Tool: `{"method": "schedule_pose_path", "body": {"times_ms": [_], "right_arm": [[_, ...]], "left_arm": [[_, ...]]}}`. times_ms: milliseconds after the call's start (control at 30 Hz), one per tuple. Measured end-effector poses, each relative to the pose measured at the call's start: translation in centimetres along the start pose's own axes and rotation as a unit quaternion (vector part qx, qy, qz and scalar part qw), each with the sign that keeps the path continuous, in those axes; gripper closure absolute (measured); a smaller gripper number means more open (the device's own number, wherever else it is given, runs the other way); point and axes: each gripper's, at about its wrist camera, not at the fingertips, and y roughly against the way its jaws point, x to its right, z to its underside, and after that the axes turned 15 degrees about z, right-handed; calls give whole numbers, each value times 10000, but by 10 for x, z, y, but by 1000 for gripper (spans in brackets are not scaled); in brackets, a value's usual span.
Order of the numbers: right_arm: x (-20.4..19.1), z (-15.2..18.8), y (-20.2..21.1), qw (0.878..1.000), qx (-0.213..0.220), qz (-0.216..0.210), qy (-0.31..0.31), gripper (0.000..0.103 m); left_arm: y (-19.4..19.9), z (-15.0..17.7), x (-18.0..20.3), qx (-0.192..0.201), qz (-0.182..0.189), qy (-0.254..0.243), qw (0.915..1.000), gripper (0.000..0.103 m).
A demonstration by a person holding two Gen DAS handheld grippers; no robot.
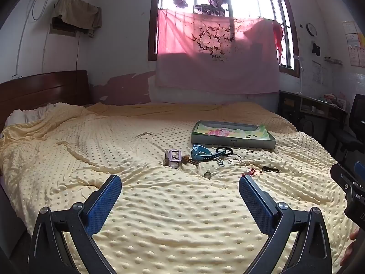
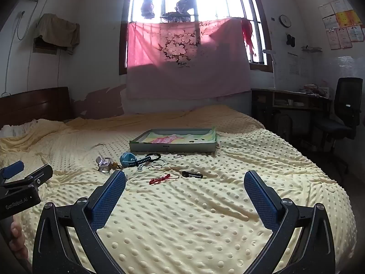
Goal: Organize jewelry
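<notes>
Jewelry lies scattered on a yellow dotted bedspread (image 1: 159, 217), in front of a shallow grey box (image 1: 232, 141) (image 2: 173, 147) lined with a colourful picture. I see a blue watch (image 1: 200, 154) (image 2: 129, 158), a pale pink watch (image 1: 173, 157) (image 2: 104, 162), thin bangles (image 1: 234, 159) (image 2: 157, 165), a red charm (image 2: 159, 179) (image 1: 251, 172), a black clip (image 2: 192, 174) (image 1: 270, 169) and a small round piece (image 1: 208, 175). My left gripper (image 1: 180, 187) and right gripper (image 2: 188, 183) are both open and empty, hovering short of the pile.
A dark wooden headboard (image 1: 43, 90) stands at the left. A desk (image 2: 294, 105) and a black office chair (image 2: 342, 114) stand right of the bed. A pink cloth (image 2: 182, 61) hangs under the window. The other gripper shows at each view's edge.
</notes>
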Motion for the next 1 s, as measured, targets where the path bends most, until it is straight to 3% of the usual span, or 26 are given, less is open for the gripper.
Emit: {"method": "schedule_pose_path", "body": {"times_ms": [1000], "right_arm": [[2,1,-2,10000,-26,-10,-41,1]], "left_arm": [[2,-3,-4,50,47,38,10000,0]]}}
